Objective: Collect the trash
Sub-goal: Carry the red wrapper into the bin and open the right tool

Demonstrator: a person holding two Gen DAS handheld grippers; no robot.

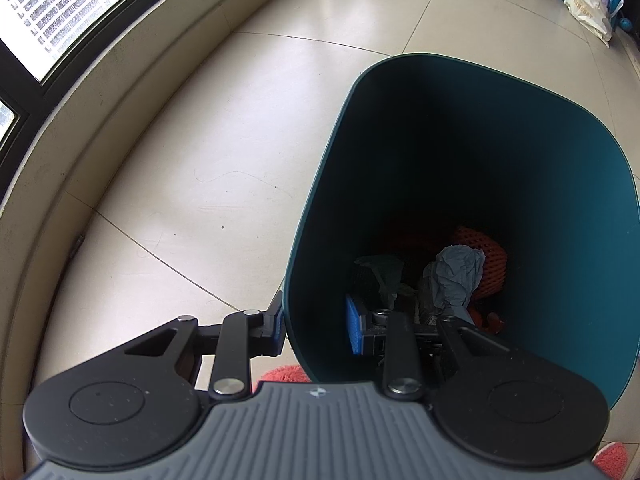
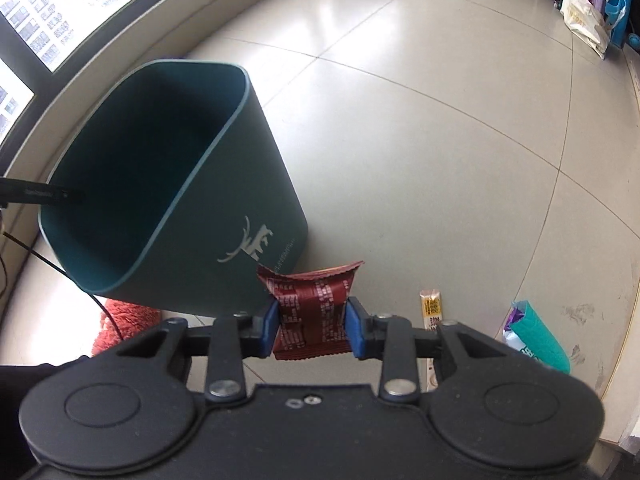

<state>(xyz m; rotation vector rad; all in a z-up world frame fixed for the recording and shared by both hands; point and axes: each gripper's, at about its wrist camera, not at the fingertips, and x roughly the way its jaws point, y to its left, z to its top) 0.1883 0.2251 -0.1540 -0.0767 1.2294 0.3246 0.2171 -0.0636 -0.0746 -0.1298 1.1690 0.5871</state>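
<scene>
A dark teal trash bin point(image 1: 540, 208) stands tilted on the tile floor; it also shows in the right wrist view point(image 2: 224, 224) with a white deer logo. My left gripper point(image 1: 316, 326) straddles the bin's near wall, one finger outside and one inside, gripping it. Inside lie crumpled grey paper point(image 1: 456, 276), orange foam net point(image 1: 490, 264) and other scraps. My right gripper point(image 2: 312, 328) is shut on a dark red snack wrapper point(image 2: 312, 304), held just right of the bin's base.
A yellow-white wrapper point(image 2: 431, 306) and a teal-purple packet point(image 2: 536, 334) lie on the floor to the right. A red fluffy slipper point(image 2: 124, 320) sits under the bin. A window ledge point(image 1: 120, 92) runs along the left. Bags point(image 2: 580, 16) stand far right.
</scene>
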